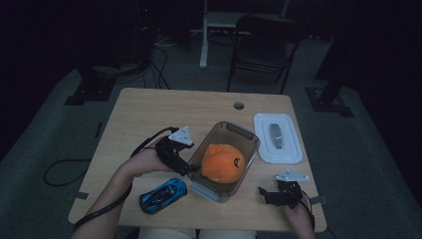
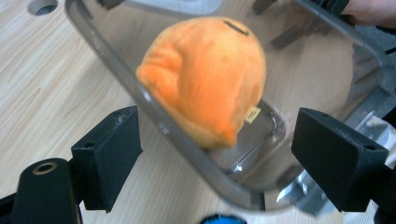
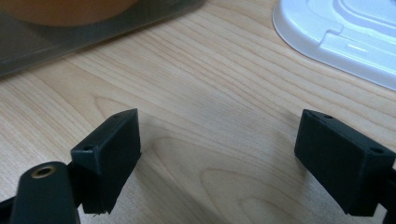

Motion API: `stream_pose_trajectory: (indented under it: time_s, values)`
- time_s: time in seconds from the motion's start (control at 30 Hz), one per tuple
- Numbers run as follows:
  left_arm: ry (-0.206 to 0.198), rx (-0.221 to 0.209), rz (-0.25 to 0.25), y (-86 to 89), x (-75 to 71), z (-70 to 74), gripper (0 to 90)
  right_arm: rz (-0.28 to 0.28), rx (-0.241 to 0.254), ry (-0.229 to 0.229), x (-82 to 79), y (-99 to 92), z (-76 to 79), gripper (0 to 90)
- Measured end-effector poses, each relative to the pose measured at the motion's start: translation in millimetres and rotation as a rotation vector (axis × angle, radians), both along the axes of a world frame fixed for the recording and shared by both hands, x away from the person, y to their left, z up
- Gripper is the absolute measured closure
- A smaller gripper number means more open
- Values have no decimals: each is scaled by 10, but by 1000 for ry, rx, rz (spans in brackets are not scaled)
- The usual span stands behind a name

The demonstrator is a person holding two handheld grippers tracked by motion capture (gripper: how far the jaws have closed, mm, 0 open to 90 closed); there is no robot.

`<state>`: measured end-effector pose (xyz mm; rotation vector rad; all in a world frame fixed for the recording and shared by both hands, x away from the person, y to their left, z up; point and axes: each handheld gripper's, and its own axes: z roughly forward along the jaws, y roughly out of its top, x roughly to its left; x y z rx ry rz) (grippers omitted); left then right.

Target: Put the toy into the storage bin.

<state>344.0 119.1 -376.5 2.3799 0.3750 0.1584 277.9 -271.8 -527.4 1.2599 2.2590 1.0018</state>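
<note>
An orange plush toy [image 1: 222,162] [image 2: 205,74] lies inside a clear, smoky plastic container [image 1: 244,132] [image 2: 116,70] at the middle of the wooden table. My left gripper [image 1: 192,169] [image 2: 217,123] is beside the container's left wall, pointed at it, jaws wide apart with nothing pressed between them. A blue toy car [image 1: 163,195] [image 2: 219,219] rests on the table just in front of that hand. My right gripper [image 1: 264,194] [image 3: 219,123] sits low near the table's front right edge, open over bare wood.
The container's white lid [image 1: 277,138] [image 3: 345,37] lies flat to the right of the container. A cable hole [image 1: 239,105] [image 2: 42,5] is in the table's far side. A folding chair [image 1: 263,40] stands behind the table.
</note>
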Motion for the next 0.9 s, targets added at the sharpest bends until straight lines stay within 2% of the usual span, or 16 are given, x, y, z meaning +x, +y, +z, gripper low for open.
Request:
stream_pose_trajectory:
  time_s: [0.27, 0.37, 0.57, 0.63, 0.73, 0.83, 0.9]
  values:
    - [-6, 19, 29, 192, -88, -47, 166, -3, -8, 0, -1, 5, 0, 140]
    - [-5, 23, 57, 316, -147, -82, 166, -4, -13, -1, -2, 9, 0, 140]
    - [4, 28, 67, 437, -226, -141, 166, -7, -19, -3, -3, 16, -1, 140]
    - [10, 40, 78, 495, -252, -200, 166, -8, -19, -3, -3, 17, -1, 140]
    - [21, 41, 94, 559, -283, -268, 166, -9, -19, -2, -3, 17, 0, 140]
    - [26, 39, 90, 590, -314, -309, 167, -10, -18, -2, -3, 17, -1, 140]
    - [26, 33, 106, 633, -357, -388, 167, -9, -19, -2, -3, 16, -1, 140]
